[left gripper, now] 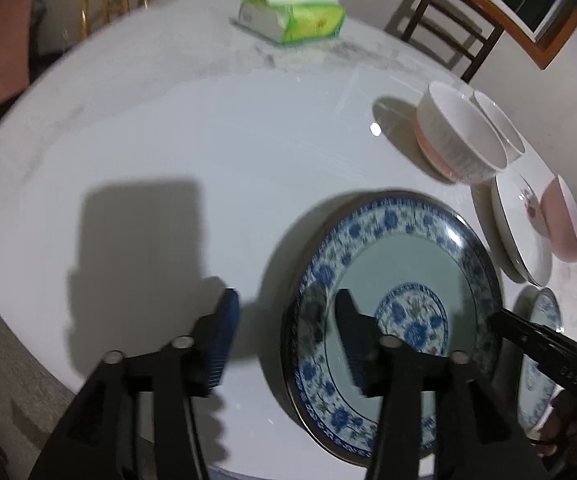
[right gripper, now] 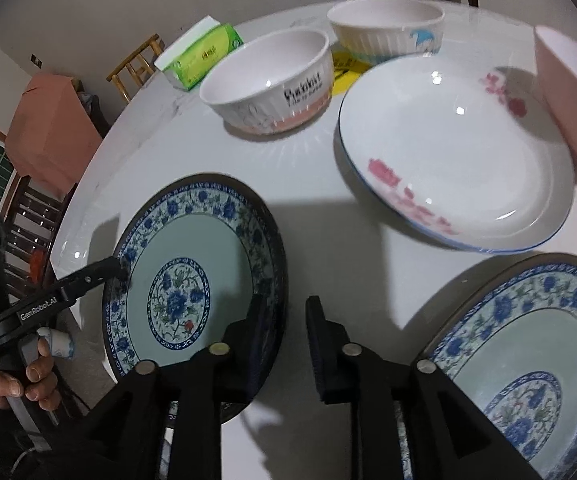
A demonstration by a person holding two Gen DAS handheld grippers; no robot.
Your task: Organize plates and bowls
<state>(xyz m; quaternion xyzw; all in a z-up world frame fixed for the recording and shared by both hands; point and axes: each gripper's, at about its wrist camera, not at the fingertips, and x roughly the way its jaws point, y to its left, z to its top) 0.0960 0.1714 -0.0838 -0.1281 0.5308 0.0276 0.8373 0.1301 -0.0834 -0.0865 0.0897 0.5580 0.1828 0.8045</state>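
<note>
Left jaws (left gripper: pixel 284 344) wide astride blue plate (left gripper: pixel 392 256) rim | right jaws (right gripper: pixel 284 344) narrow, seemingly empty

Black tongs (left gripper: pixel 284 336) (blue ribbed pads (left gripper: pixel 224 340), silver screws).

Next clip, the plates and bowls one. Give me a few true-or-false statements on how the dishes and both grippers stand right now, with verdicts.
1. Two blue-patterned plates lie apart on the table, one on the left and one on the right. True.
2. The left gripper is clamped on a plate. False: its jaws stand open astride the rim.
3. The white plate carries pink flowers. True.
4. The bowls are stacked. False: the lettered bowl and the ribbed bowl stand side by side.
5. The right gripper holds a bowl. False: nothing sits between its jaws.
</note>
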